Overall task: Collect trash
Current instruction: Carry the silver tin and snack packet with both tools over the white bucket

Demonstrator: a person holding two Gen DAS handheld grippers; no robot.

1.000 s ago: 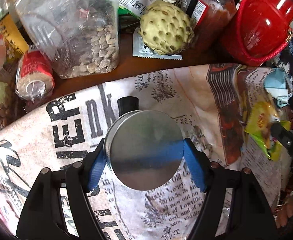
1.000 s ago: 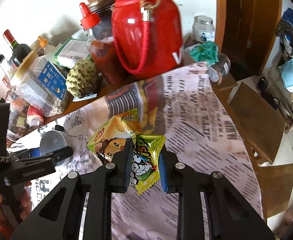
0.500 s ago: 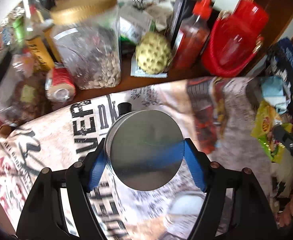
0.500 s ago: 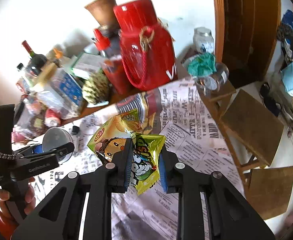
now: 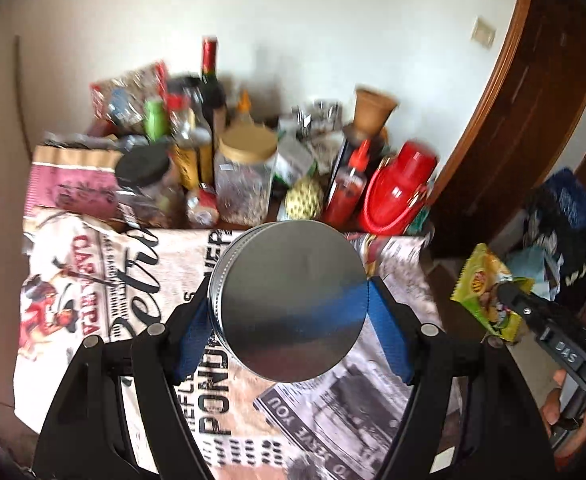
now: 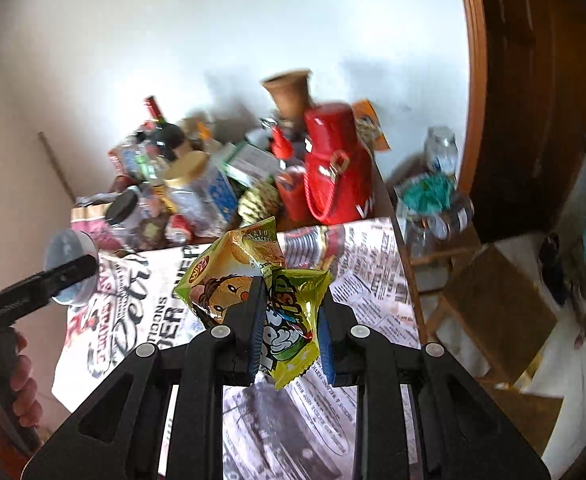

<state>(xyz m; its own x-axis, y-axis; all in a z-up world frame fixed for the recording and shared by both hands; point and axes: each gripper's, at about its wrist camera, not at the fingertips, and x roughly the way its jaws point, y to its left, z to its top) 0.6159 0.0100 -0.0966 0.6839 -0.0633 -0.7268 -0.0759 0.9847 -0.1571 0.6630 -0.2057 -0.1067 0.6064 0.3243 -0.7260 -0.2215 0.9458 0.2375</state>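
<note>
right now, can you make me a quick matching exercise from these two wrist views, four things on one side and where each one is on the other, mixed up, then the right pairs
Things
1. round metal tin
2. snack packets
3. red jug
4. printed tablecloth

Places
A. spread over the table, below both grippers
B. clamped in the right gripper
C. clamped in the left gripper
D. standing among the bottles and jars at the back of the table

Pairs: 1-C, 2-B, 3-D, 4-A
</note>
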